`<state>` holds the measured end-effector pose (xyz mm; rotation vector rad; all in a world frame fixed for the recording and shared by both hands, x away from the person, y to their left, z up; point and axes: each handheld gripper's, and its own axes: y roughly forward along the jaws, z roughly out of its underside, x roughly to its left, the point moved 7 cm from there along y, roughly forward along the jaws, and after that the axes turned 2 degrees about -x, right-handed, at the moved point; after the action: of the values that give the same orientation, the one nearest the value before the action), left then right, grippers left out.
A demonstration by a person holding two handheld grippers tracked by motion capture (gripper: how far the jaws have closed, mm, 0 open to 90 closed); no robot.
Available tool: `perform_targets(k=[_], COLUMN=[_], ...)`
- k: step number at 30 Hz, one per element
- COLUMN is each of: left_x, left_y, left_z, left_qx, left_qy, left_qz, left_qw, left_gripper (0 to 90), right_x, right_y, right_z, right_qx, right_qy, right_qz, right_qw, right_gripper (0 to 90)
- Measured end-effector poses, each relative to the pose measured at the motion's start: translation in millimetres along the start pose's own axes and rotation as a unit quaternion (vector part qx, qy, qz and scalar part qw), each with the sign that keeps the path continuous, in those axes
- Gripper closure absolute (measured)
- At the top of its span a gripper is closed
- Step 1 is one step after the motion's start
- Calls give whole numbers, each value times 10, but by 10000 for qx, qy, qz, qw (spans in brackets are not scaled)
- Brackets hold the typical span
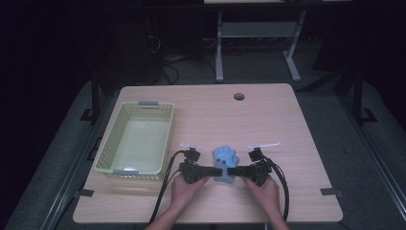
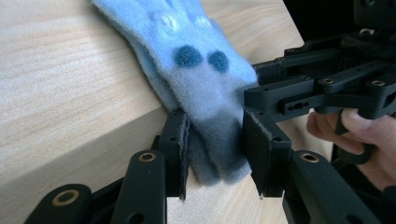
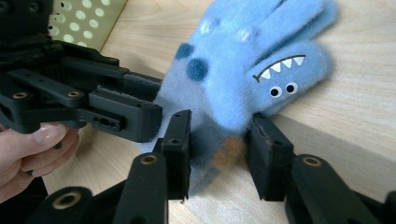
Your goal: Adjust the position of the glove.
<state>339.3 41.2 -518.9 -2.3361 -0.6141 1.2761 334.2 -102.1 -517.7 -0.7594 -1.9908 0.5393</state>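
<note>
A fuzzy blue glove (image 1: 226, 160) with dark dots and a toothy monster face lies on the wooden table (image 1: 268, 124) near its front edge. From the left, my left gripper (image 1: 218, 170) reaches the glove's cuff. In the left gripper view its pads (image 2: 180, 140) press the cuff of the glove (image 2: 201, 79) from both sides. My right gripper (image 1: 234, 171) comes in from the right. In the right gripper view its jaws (image 3: 219, 144) close on the lower part of the glove (image 3: 243, 65), just beside the left gripper (image 3: 116, 107).
A pale green plastic basket (image 1: 110, 143) stands on the table's left side, its bottom bare. A round cable hole (image 1: 239, 96) sits near the far edge. Cables trail from both grippers toward the front edge. Beyond the table are a dark floor and a desk frame.
</note>
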Motion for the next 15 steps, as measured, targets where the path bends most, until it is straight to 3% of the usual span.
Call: perform_targets(k=[7, 9, 15], left_x=[1, 8, 53], left_y=[28, 40, 53], left_z=[-22, -26, -35], left_qx=[-37, -22, 41], left_qy=[-264, -258, -350], left_qz=[170, 182, 352], left_qw=[9995, 9995, 9988], left_gripper=[600, 607, 688], right_x=[-1, -6, 20], right_y=[16, 21, 30], right_z=[13, 9, 10], right_qx=[-52, -43, -61], right_qy=[-15, -23, -48], right_qz=[-80, -138, -201], right_qw=[10000, 9999, 9998], right_gripper=[655, 661, 722])
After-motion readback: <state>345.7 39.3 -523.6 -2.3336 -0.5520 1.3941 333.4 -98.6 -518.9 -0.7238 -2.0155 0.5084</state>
